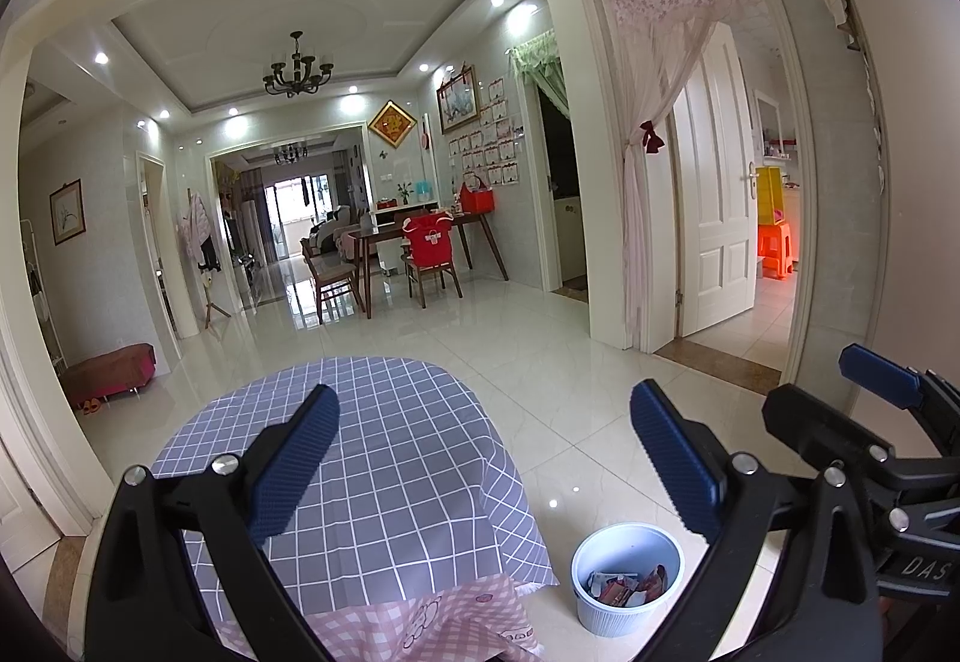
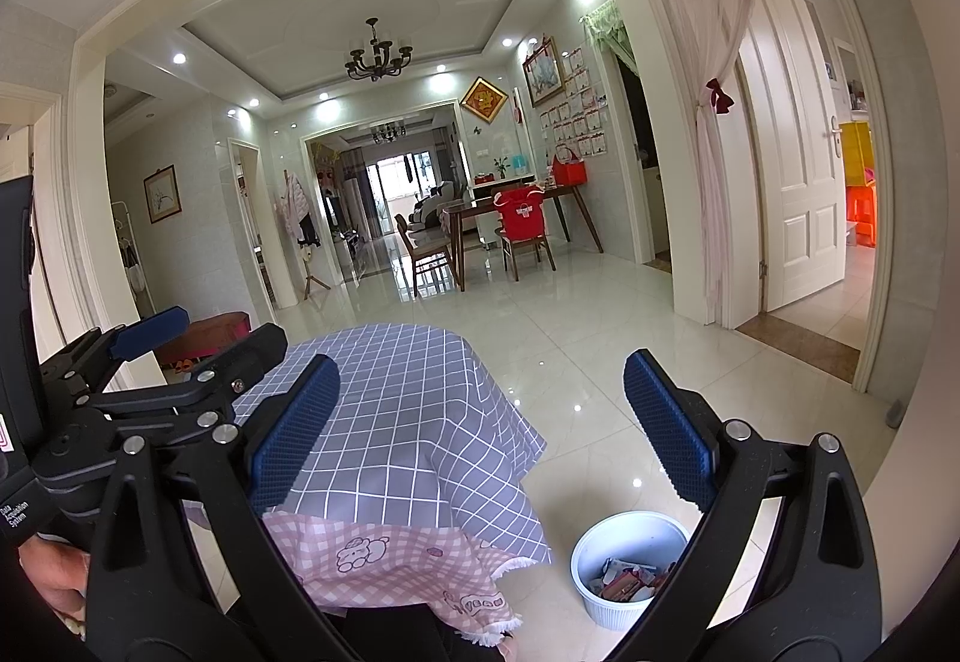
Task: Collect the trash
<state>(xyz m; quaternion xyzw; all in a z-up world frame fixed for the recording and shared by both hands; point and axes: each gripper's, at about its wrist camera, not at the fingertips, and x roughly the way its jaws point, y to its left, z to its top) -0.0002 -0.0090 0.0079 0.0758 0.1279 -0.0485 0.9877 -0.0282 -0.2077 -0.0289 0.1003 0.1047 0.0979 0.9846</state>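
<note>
The left hand-held gripper [image 1: 480, 458] is held level, its two blue-padded fingers spread wide apart with nothing between them. The right hand-held gripper [image 2: 480, 434] sits just beside it on the right, equally wide open and empty. A hand [image 2: 51, 578] grips the left one's handle.

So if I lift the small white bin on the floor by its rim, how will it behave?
The white bin looks like thin ribbed plastic, so it is probably light and its rim may flex under the fingers. It holds only loose wrappers near the bottom, adding little weight. Being open-topped, it would likely spill them if tilted, so keep it upright.
</note>
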